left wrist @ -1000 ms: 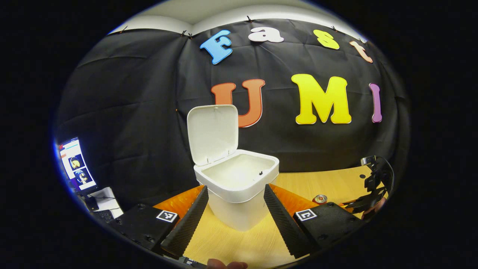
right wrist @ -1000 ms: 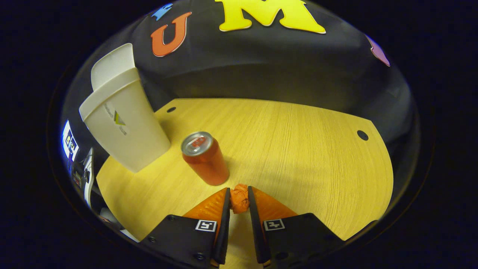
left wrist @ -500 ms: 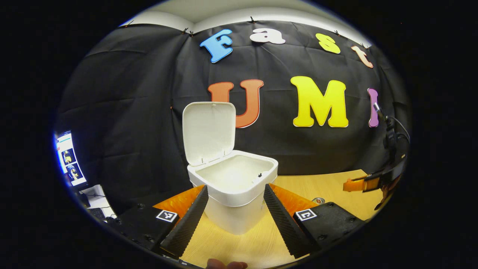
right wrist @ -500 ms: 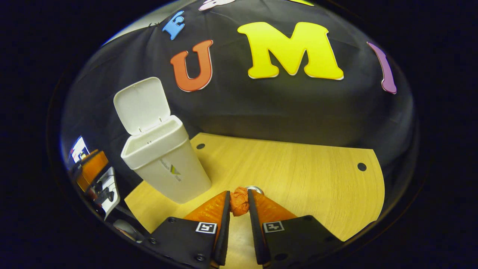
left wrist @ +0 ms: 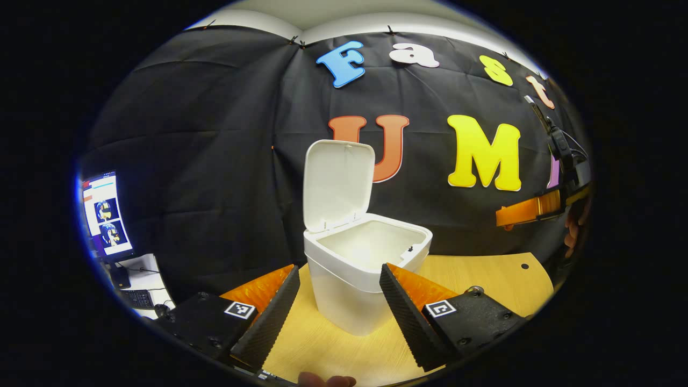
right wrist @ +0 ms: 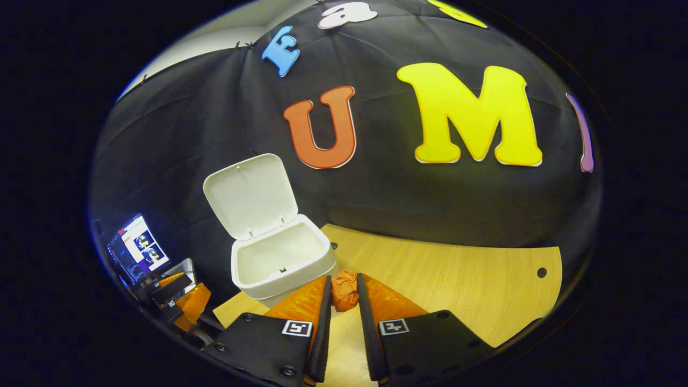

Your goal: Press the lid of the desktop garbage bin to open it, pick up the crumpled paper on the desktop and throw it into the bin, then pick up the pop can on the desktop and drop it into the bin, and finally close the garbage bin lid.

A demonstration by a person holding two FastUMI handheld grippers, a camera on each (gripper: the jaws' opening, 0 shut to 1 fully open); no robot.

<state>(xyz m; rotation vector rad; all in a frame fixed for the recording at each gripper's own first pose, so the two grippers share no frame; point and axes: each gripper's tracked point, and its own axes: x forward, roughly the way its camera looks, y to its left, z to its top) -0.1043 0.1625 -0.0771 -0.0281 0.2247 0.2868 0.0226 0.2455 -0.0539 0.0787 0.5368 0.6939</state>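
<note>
The white bin stands on the wooden table with its lid raised upright. My left gripper is open, low in front of the bin, with nothing between its fingers. The silver top of the pop can peeks out behind its right finger housing. In the right gripper view, my right gripper is shut on the crumpled orange paper, held in the air to the right of the open bin and above rim height. The right gripper also appears high at the far right of the left gripper view.
A lit monitor and a keyboard sit off the table's left side. The black cloth wall runs close behind the bin. The tabletop has small holes near its back edge. The left gripper is low at the left of the right gripper view.
My right gripper has risen from the table with the paper and swung toward the bin; the can has dropped out of its view. The left gripper shifted slightly left and stays open.
</note>
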